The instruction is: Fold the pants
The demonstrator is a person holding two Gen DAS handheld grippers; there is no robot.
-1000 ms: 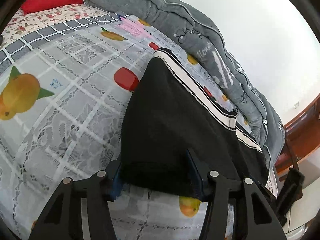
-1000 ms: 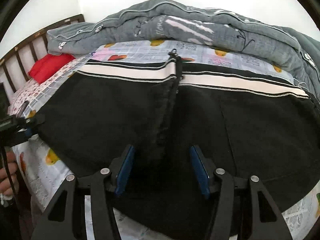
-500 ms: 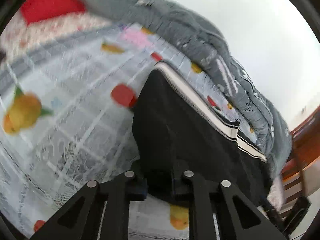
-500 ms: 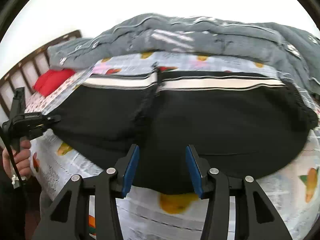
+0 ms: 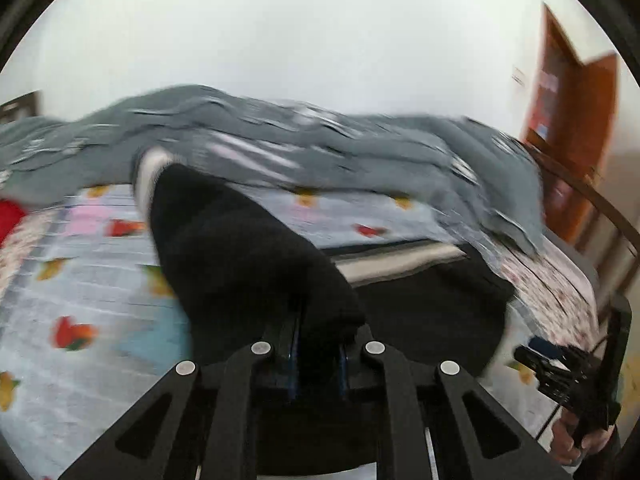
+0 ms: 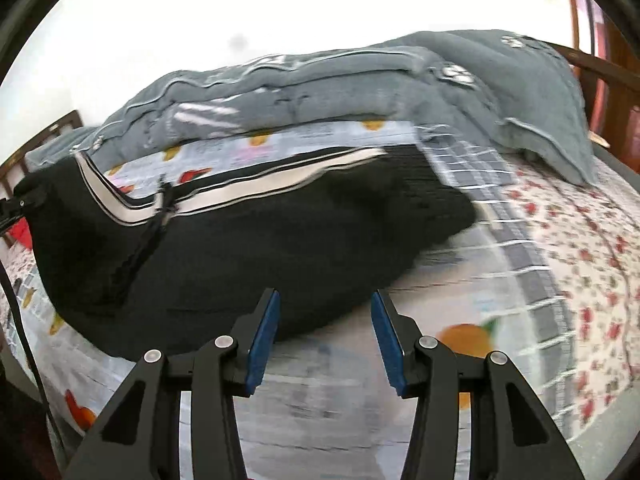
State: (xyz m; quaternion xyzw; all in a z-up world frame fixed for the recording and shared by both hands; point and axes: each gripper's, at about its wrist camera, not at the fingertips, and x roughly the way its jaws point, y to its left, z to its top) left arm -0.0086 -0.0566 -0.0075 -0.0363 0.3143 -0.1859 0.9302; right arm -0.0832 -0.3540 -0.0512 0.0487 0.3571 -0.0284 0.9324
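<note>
Black pants (image 5: 248, 264) with a white side stripe lie across the bed. One end rises from the sheet and drapes over my left gripper (image 5: 318, 344), which is shut on the black fabric. The right wrist view shows the pants (image 6: 280, 240) spread flat, their far left end pulled up toward the left gripper (image 6: 16, 204). My right gripper (image 6: 325, 300) is open at the near edge of the pants, its blue pads (image 6: 264, 336) apart and pressing on nothing. It also shows at the lower right of the left wrist view, as the right gripper (image 5: 568, 376) held in a hand.
A rumpled grey quilt (image 6: 320, 92) is heaped along the far side of the bed. The fruit-print sheet (image 5: 80, 280) covers the mattress, with a floral sheet (image 6: 580, 240) to the right. A red pillow (image 5: 8, 216) lies far left. A wooden door (image 5: 572, 128) and bed rail (image 5: 600, 200) stand at right.
My left gripper closed on the end of the pants, then lifted and swung it over toward the right. My right gripper drew back and moved right, off the fabric to its near edge.
</note>
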